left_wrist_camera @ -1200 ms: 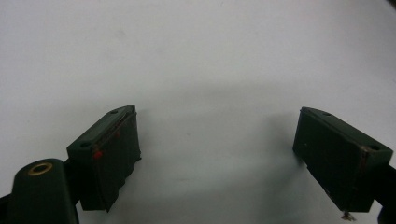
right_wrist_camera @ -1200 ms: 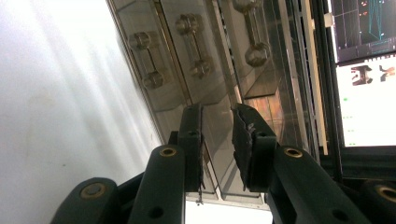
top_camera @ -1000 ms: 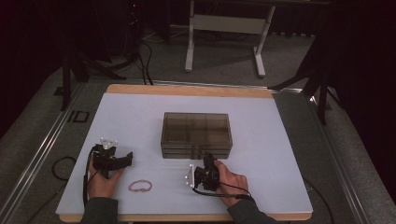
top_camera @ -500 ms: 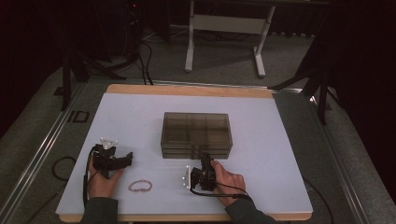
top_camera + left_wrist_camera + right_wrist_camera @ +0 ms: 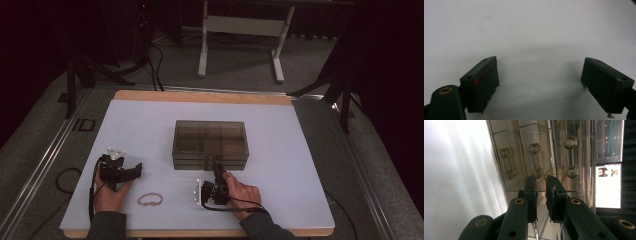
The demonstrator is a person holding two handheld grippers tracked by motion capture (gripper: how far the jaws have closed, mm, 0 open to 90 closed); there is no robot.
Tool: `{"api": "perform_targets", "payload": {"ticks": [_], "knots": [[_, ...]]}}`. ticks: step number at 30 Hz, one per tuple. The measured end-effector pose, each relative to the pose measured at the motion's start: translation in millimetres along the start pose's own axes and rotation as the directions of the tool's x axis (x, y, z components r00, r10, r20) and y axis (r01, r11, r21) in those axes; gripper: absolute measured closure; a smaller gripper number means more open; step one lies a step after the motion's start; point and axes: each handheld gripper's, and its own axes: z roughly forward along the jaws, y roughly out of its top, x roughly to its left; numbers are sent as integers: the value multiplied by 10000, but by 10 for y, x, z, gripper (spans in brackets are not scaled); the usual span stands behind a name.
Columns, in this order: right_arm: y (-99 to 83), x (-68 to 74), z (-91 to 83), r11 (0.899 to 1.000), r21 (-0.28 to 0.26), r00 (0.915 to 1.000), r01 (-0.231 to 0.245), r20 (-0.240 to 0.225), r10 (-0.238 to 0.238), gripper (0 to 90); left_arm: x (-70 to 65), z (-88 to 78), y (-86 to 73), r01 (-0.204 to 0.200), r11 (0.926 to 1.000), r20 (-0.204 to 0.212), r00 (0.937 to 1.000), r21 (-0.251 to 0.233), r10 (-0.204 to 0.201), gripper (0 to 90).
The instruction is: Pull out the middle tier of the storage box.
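A smoky, translucent plastic compartment box (image 5: 210,144) is seen near the middle of the white table (image 5: 300,150), its lid down and its front wall facing the person. The right gripper (image 5: 218,172) is rolled onto its side and set against the lower front edge of the box; in the right gripper view its jaws have just been closing and are now nearly together on a thin clear tab, judged to be the front latch (image 5: 541,192), with only that sliver of plastic between the pads. The left gripper (image 5: 540,82) rests on bare table well to the left, its jaws spread wide with nothing between them. A small pink elastic band (image 5: 150,199) lies loose on the table between the two hands. The box is judged rigid, light and smooth-walled, so it is likely to slide on the table if the latch is pulled without a counter-hold. The thin latch is judged the most fragile part; a grip squarely on the tab, not on its corner, is advised. The moulded hinge pins (image 5: 508,163) are noted through the wall.
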Motion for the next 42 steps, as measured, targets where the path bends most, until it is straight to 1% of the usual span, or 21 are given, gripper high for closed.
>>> {"api": "perform_targets", "payload": {"ticks": [17,25,26,28,35,37,42], "knots": [[37,63,43,9987,10,9984,503,239,-503,783,-1,1,0,13,10000,1,10000,-10,-13,147],[46,97,69,9974,68,9963,715,477,-718,784,-1,1,0,13,10000,1,10000,-10,-13,147],[44,95,76,9968,49,9956,799,495,-801,784,-1,1,0,13,10000,0,10000,-9,-13,147],[39,99,83,9972,56,9958,747,525,-749,782,-1,1,0,12,10000,-1,10000,-10,-12,147],[35,117,104,9967,62,9944,806,679,-808,774,-1,1,0,11,10000,0,10000,-9,-11,147],[38,123,112,9958,48,9928,919,770,-920,774,-1,1,0,11,10000,0,10000,-11,-11,147],[38,140,123,9952,52,9909,979,925,-980,780,-1,1,0,14,10000,1,10000,-10,-14,147]]}}
